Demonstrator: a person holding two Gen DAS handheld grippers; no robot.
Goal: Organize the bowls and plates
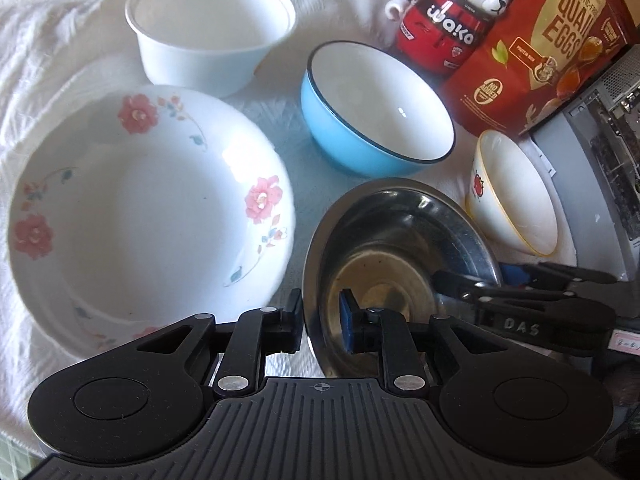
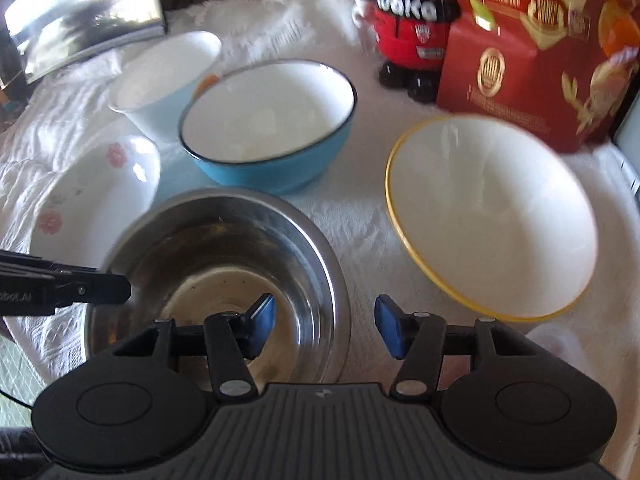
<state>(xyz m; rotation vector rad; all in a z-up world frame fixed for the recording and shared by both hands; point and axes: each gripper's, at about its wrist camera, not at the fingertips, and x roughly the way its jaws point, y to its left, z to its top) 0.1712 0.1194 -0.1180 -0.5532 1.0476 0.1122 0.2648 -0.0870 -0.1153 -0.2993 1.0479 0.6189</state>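
Note:
A steel bowl (image 1: 400,240) stands on the white cloth in front of both grippers. My left gripper (image 1: 322,322) is open astride its left rim, one finger outside and the blue pad inside, clear of the wall. My right gripper (image 2: 326,322) is open astride the right rim of the steel bowl (image 2: 224,248), with both pads off the metal. Around it are a floral deep plate (image 1: 140,216), a white bowl (image 1: 208,28), a blue bowl (image 1: 380,108) and a yellow-rimmed bowl (image 2: 492,216), all with nothing in them.
A red toy figure (image 1: 452,20) and a red quail-egg bag (image 1: 552,48) stand at the back right. A grey metal case (image 1: 600,160) borders the right side. A shiny panel (image 2: 80,12) leans at the back left. The white cloth (image 1: 48,60) covers the surface.

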